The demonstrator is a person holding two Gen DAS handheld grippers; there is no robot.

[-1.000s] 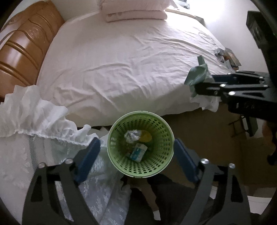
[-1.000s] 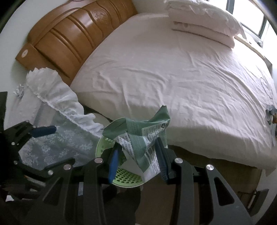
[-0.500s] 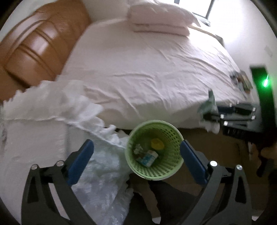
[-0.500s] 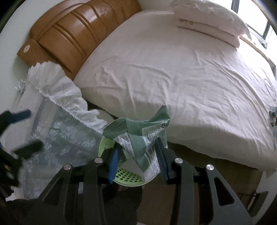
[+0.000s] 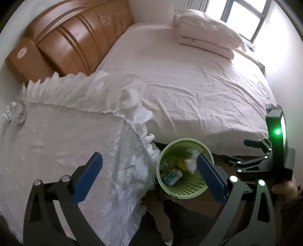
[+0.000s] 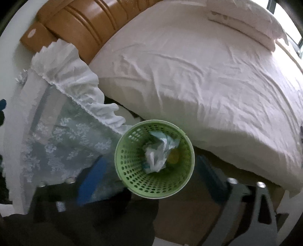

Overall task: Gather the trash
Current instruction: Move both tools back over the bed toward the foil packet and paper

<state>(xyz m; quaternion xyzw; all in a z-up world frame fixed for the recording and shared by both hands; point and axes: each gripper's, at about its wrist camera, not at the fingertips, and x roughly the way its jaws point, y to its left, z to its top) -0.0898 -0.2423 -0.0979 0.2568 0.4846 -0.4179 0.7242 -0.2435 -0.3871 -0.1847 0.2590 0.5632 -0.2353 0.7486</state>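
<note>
A green perforated waste basket stands on the floor between the bed and a lace-covered nightstand; it also shows in the right wrist view. Inside lie a crumpled green-and-white wrapper, a small blue-white carton and a yellow item. My left gripper is open and empty, over the nightstand edge and basket. My right gripper is open and empty above the basket, blurred; it shows at the right in the left wrist view. Crumpled foil trash lies on the nightstand's far left.
A big bed with white sheet and stacked pillows fills the background, with a wooden headboard at left. The nightstand has a white lace cover with a ruffled edge. A window is at the far right.
My right gripper has opened and the green wrapper has dropped into the basket. My left gripper has swung left, toward the nightstand.
</note>
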